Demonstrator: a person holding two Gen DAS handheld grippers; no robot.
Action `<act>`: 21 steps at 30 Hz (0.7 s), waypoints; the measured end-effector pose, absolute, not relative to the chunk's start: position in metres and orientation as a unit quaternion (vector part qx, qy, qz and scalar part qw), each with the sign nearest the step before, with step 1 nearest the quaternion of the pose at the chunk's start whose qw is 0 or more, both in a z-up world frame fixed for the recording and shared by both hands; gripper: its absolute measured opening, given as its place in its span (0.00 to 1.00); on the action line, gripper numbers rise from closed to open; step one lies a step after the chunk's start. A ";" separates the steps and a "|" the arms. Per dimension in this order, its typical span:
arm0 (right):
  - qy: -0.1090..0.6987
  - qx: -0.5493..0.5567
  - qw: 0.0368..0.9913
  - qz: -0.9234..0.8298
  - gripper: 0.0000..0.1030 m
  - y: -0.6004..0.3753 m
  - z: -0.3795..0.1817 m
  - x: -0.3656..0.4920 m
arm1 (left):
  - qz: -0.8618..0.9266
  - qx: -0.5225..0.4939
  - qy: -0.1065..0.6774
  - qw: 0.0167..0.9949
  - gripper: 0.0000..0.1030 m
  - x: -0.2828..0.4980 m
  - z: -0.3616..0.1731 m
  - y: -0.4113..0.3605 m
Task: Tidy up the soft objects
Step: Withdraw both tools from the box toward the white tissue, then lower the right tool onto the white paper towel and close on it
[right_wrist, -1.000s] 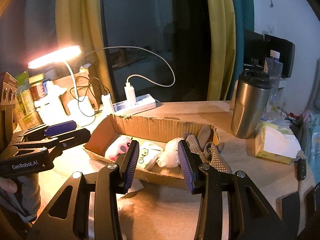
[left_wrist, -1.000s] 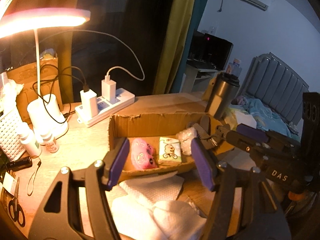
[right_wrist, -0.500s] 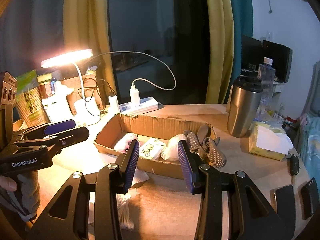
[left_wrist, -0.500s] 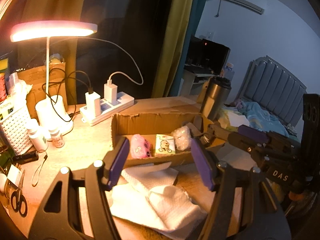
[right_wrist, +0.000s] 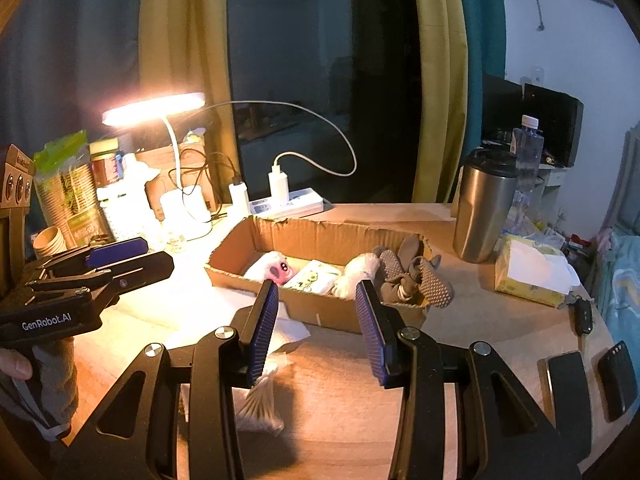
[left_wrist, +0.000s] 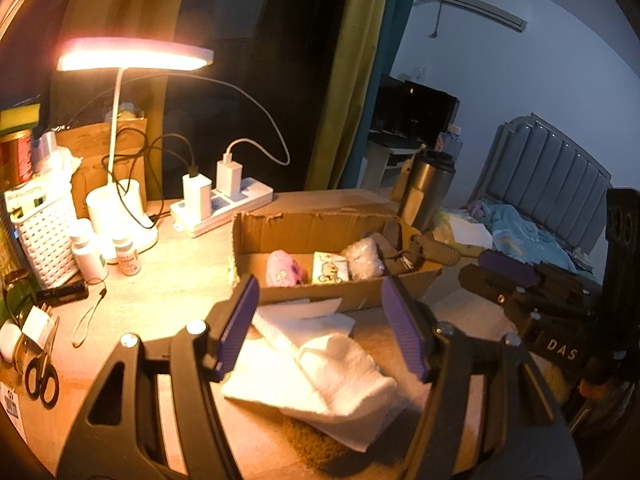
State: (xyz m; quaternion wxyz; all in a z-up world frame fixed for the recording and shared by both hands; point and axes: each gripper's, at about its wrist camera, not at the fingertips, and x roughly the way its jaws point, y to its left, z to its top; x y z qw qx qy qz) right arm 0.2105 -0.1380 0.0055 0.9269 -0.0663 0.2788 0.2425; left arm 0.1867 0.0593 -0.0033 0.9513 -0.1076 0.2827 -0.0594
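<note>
Left gripper point(left_wrist: 320, 320) parted and empty above white towels point(left_wrist: 332, 364), right gripper point(right_wrist: 316, 328) parted and empty, cardboard box point(right_wrist: 320, 236) at 12 o'clock, pink toy point(right_wrist: 278, 270), tissue pack point(right_wrist: 316, 280) and socks point(right_wrist: 408, 276) inside

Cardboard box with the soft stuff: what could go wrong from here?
1. The grey socks hang over the cardboard box wall at its right end and may slip out if bumped.
2. The white towels lie loose outside the box; grabbing one layer could drag the rest.
3. Cotton swabs under the right tool could scatter.
</note>
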 end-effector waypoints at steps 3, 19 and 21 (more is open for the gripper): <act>0.282 -0.068 0.925 0.245 0.42 -0.134 0.002 0.206 | -0.056 -0.111 0.283 0.951 0.64 0.180 -0.006 0.063; 0.311 -0.092 0.908 0.266 0.53 -0.093 -0.027 0.185 | -0.040 -0.132 0.295 0.945 0.64 0.151 -0.034 0.094; 0.314 -0.094 0.905 0.270 0.53 -0.088 -0.030 0.183 | -0.038 -0.134 0.298 0.944 0.64 0.148 -0.039 0.098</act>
